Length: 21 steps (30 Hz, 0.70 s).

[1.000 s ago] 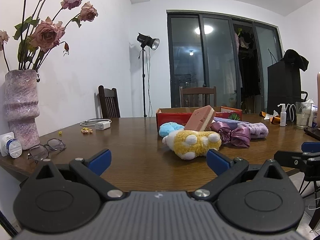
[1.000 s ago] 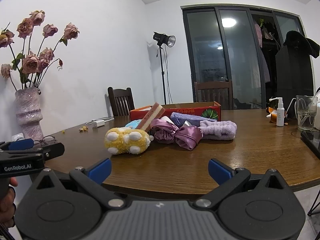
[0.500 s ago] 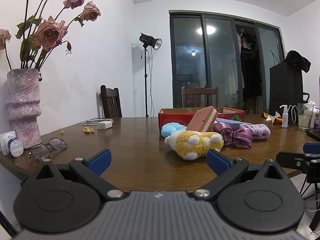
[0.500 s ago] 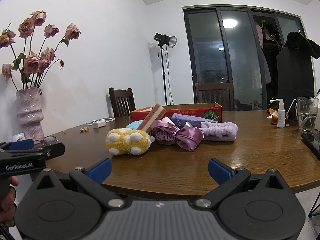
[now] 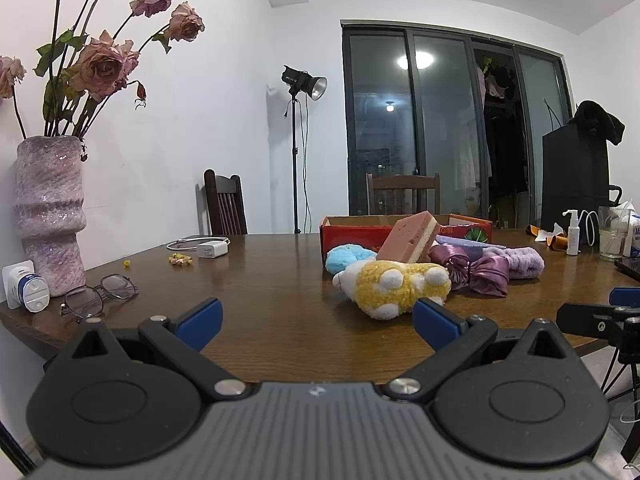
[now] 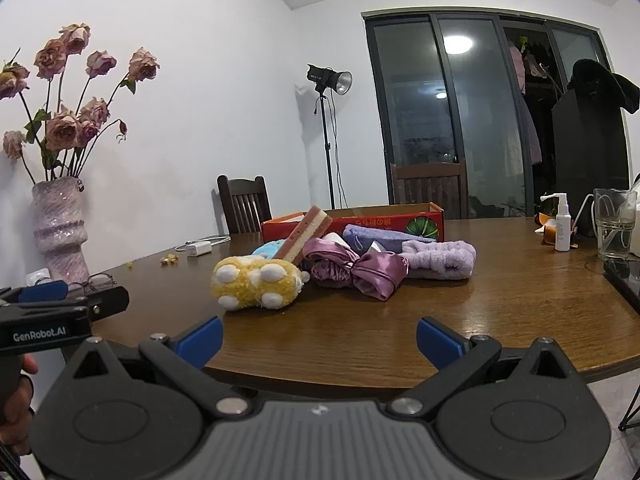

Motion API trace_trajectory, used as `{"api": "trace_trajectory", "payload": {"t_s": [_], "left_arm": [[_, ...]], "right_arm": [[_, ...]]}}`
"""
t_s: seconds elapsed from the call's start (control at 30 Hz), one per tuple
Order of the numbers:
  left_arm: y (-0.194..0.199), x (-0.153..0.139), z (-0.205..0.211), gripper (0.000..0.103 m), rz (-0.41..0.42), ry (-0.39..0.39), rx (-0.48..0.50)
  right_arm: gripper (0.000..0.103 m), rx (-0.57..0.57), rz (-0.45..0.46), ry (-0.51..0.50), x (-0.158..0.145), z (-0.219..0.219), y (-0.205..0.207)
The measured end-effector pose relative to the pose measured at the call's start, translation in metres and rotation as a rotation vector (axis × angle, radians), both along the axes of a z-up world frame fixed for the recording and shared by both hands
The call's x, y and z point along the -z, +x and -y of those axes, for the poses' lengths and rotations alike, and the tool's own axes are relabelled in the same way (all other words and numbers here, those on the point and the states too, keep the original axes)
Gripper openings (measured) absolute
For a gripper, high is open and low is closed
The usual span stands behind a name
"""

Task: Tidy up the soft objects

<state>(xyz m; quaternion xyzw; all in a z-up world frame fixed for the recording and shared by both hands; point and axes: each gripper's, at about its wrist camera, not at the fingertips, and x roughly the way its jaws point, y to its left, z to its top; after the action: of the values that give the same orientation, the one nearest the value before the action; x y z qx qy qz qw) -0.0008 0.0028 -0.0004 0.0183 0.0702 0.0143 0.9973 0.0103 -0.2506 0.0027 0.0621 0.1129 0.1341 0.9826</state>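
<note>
At ten o'clock from your wide-open, empty left tool (image 5: 316, 320) lie glasses (image 5: 98, 294) on the worktop (image 5: 280, 300), while your equally open, empty right tool (image 6: 319, 338) view shows them barely.

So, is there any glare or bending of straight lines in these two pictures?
Left wrist view: the ceiling lamp reflects brightly in the glass door, and the door frame bows outward from the fisheye. Right wrist view: the same reflection, soft sheen on the table, dark corners.
</note>
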Motion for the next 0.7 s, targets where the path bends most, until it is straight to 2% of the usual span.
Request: {"api": "trace_trajectory", "payload": {"t_s": [0.7], "left_arm": [[-0.0001, 0.0003, 0.0007, 0.103, -0.001, 0.0, 0.0]], "right_arm": [[0.103, -0.001, 0.004, 0.002, 0.0005, -0.0007, -0.0008]]}}
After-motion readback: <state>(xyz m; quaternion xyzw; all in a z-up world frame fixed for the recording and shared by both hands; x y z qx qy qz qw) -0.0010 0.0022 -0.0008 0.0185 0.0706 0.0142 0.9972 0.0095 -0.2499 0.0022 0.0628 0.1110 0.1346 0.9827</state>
